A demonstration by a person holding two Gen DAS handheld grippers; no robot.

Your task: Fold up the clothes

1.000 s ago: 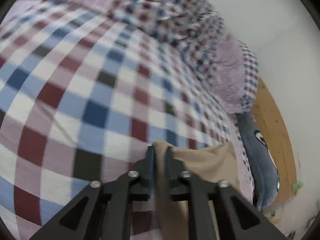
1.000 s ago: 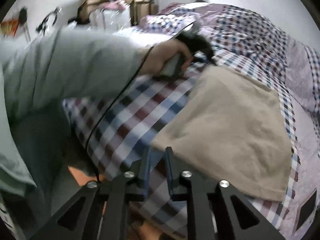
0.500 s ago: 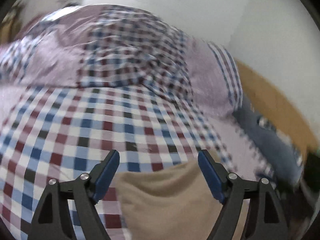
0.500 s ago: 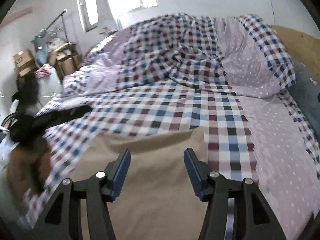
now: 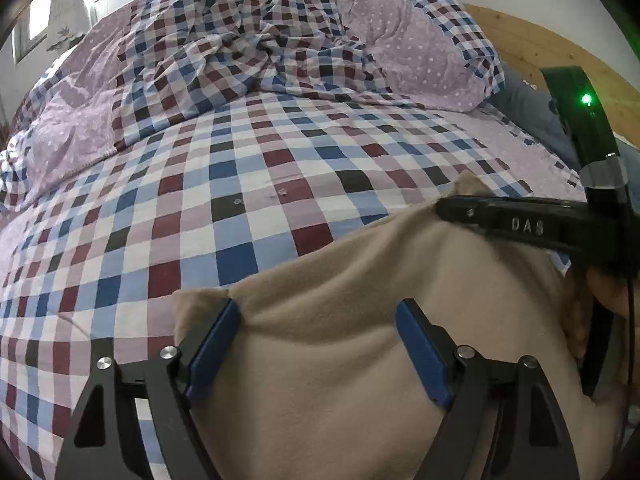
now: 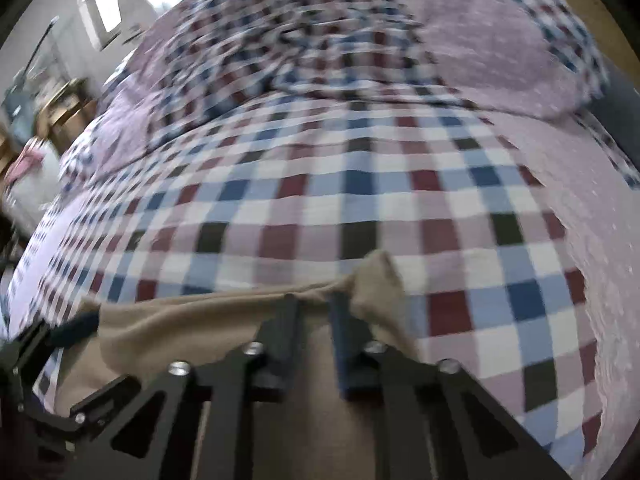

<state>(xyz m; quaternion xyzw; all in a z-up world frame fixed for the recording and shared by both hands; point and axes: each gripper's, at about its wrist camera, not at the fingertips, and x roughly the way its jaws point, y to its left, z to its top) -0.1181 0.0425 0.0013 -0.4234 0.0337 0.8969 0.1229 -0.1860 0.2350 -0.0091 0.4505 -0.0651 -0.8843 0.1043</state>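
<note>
My left gripper (image 5: 318,344) hangs with its jaws spread over the beige cloth (image 5: 340,380), which lies on the checked bedspread (image 5: 240,184), its near part cut off below. My right gripper (image 6: 314,314) pinches the cloth's far corner; that view is blurred.

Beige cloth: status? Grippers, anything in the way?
Left gripper open over beige cloth, near corner. Right gripper shut on far corner. Cloth on checked bedspread. Nothing in the way.
</note>
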